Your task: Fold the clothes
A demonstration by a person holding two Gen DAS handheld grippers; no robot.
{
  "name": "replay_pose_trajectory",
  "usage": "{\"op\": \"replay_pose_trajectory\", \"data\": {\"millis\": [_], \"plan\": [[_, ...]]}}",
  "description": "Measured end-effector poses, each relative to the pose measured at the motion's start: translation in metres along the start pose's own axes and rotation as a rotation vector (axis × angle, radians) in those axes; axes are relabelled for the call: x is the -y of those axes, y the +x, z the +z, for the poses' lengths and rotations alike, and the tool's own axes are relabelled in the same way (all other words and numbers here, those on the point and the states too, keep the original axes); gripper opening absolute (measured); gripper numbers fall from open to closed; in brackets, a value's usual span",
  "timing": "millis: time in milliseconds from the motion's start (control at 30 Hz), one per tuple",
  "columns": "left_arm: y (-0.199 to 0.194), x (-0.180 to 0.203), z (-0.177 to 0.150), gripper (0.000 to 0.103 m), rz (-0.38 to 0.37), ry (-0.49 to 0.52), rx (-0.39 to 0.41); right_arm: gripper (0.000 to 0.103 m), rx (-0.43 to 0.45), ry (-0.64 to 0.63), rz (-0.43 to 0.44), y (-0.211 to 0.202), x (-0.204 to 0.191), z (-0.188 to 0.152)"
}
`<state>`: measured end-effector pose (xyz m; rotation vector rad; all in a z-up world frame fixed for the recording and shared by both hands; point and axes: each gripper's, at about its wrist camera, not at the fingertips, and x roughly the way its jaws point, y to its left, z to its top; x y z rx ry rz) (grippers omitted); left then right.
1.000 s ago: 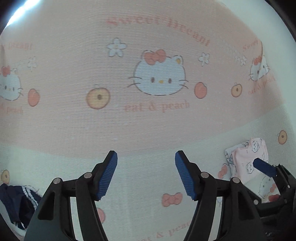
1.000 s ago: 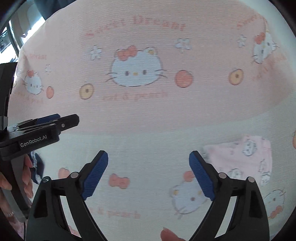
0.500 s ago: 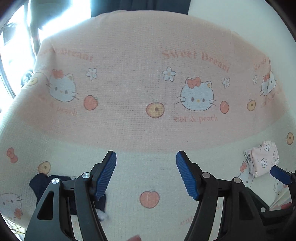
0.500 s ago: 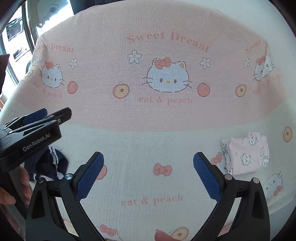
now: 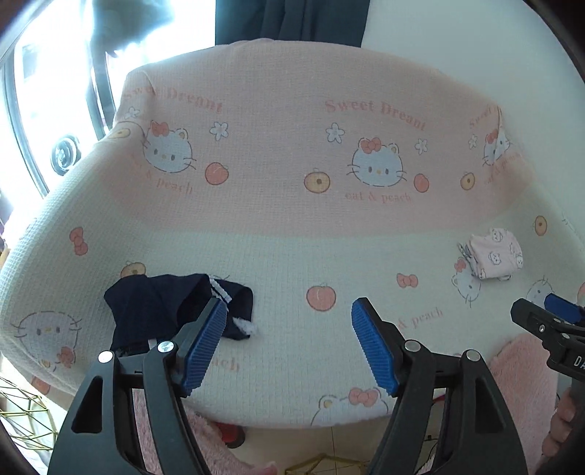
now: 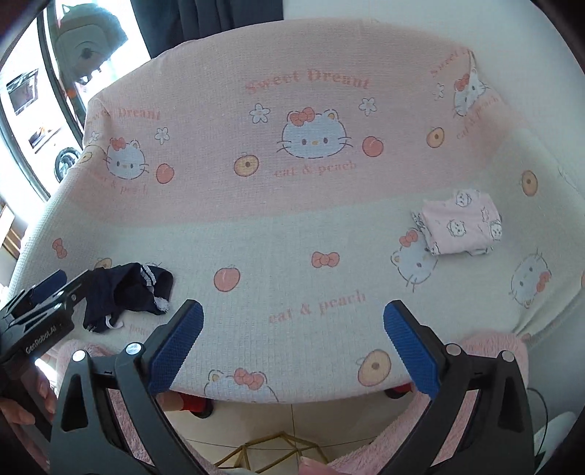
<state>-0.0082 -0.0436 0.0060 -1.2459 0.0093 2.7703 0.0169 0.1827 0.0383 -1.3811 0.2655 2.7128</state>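
Both the left gripper (image 5: 289,339) and right gripper (image 6: 292,345) hang with fingers spread wide and empty above the sofa's pink-and-cream cartoon-cat waffle cover (image 6: 292,234). A crumpled navy garment with white stripes (image 5: 153,310) lies unfolded below the left gripper. A folded pale-pink printed garment (image 6: 460,228) sits done at the right; no containers appear.

Sofa under a pink and cream cartoon-cat cover, window at the upper left

The cover (image 6: 292,226) fills mid-frame, its upper band pink, lower band cream. A bright window (image 6: 33,120) glares at the upper left, a dark curtain (image 5: 289,22) hangs at top centre, and a white wall (image 5: 457,40) stands at the upper right. Pale floor tiles (image 6: 278,420) and a gold wire frame (image 6: 256,453) show at the bottom.
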Motion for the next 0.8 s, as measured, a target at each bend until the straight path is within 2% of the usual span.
{"op": "replay_pose_trajectory", "data": {"millis": [100,267,433,800], "plan": [[-0.014,-0.002,-0.016,0.073,-0.011,-0.037,-0.011,0.101,-0.025,-0.008,-0.006,-0.008,-0.004,-0.023],[-0.028,0.0,-0.034,0.073,-0.007,-0.054,-0.013,0.101,-0.017,-0.034,-0.027,-0.021,-0.013,-0.042],[-0.033,0.005,-0.043,0.073,-0.003,-0.058,-0.015,0.101,0.001,-0.074,-0.034,-0.026,-0.021,-0.049],[-0.032,0.015,-0.05,0.073,-0.014,-0.052,-0.022,0.101,-0.001,-0.075,-0.013,-0.027,-0.017,-0.05]]}}
